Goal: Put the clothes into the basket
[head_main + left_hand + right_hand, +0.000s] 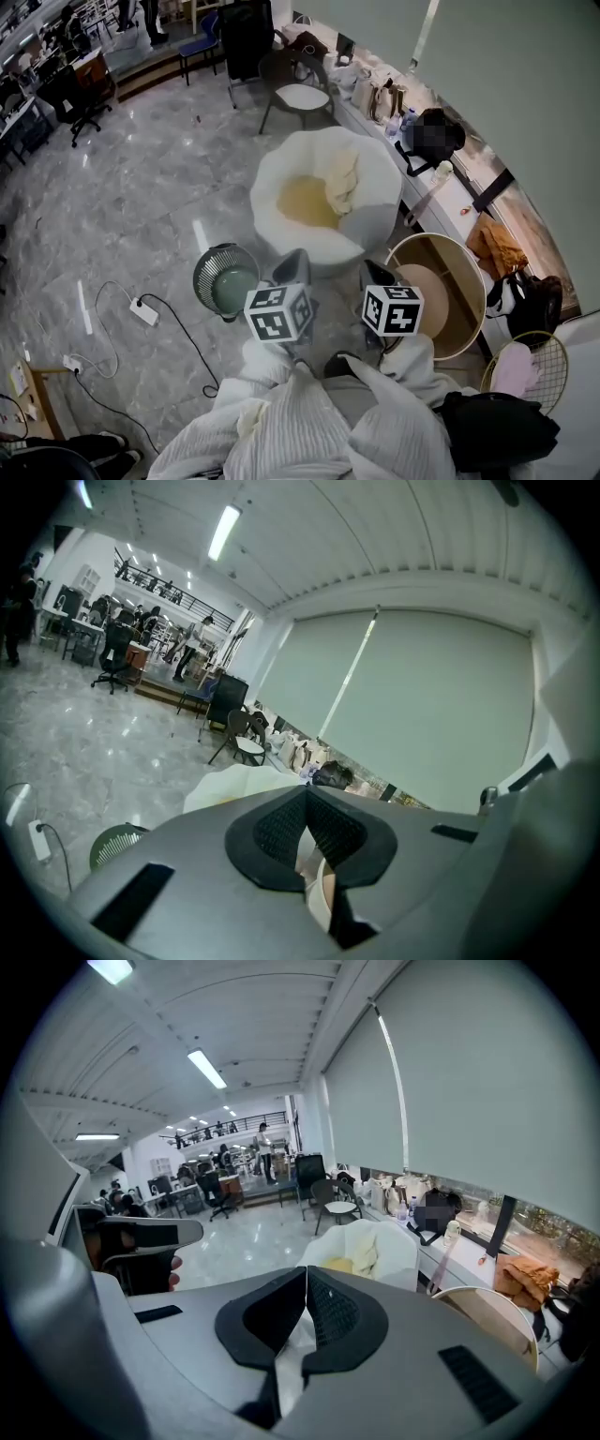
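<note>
- Garment (pixel 309 422): white, ribbed, slung between both grippers and sagging toward the person at the bottom of the head view. Not yet in the basket.
- Left gripper (pixel 292 269): clenched on a fold of the garment. Pads seen meeting at the top in its own view, with white fabric pinched just below.
- Right gripper (pixel 375 275): likewise clamped on the garment, with white fabric caught in the seam between the pads.
- Two-point hold judged deliberate: spreads a bulky item and keeps most of it off the floor (pixel 141 187) during the carry.
- Basket (pixel 367 230): white, round, ahead of both grippers and apart from them. Yellow cloth (pixel 302 202) and cream cloth (pixel 345 178) lying inside, so judged partly loaded.
- Grippers held side by side, both aimed at the basket. Judged mid-carry, with release over the opening as the step to come.
- Fan (pixel 225 278): on the floor just left of the basket, near the left gripper's line. Table (pixel 441 281): round, rimmed, to the right.
- Risk noted: trailing fabric could catch on the fan or the table rim.
</note>
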Demonstrator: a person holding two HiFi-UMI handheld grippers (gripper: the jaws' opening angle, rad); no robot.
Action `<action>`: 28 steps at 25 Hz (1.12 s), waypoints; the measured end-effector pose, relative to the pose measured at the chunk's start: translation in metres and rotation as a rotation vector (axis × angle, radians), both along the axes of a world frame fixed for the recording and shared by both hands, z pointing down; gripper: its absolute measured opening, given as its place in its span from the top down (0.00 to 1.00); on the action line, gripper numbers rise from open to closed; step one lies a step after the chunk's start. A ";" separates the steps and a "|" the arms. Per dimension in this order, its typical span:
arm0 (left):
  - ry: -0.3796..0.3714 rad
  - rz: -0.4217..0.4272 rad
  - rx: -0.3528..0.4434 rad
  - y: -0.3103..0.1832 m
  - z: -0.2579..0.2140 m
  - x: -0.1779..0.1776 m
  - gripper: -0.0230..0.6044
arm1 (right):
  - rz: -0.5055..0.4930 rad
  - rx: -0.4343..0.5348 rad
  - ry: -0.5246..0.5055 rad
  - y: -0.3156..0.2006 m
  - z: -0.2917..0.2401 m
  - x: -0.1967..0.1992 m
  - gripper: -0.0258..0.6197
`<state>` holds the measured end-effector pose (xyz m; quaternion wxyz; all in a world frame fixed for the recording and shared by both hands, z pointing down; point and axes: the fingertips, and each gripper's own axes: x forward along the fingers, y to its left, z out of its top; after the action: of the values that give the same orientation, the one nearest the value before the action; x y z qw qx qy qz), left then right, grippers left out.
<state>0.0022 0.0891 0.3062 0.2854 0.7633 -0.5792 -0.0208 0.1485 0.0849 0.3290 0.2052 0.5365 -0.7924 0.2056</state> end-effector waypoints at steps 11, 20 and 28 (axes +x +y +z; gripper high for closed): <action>-0.054 -0.006 -0.024 -0.054 0.014 -0.008 0.96 | -0.004 -0.034 -0.035 -0.063 0.024 -0.006 0.92; -0.094 -0.020 -0.017 -0.143 0.011 -0.009 0.96 | -0.029 -0.017 -0.053 -0.160 0.024 -0.012 0.92; -0.105 -0.061 -0.078 -0.225 0.031 -0.010 0.96 | -0.078 -0.056 -0.027 -0.247 0.034 -0.013 0.92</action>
<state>-0.0080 -0.1361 0.3370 0.2834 0.7338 -0.6165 0.0329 0.1356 -0.1623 0.3628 0.2173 0.4963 -0.8094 0.2269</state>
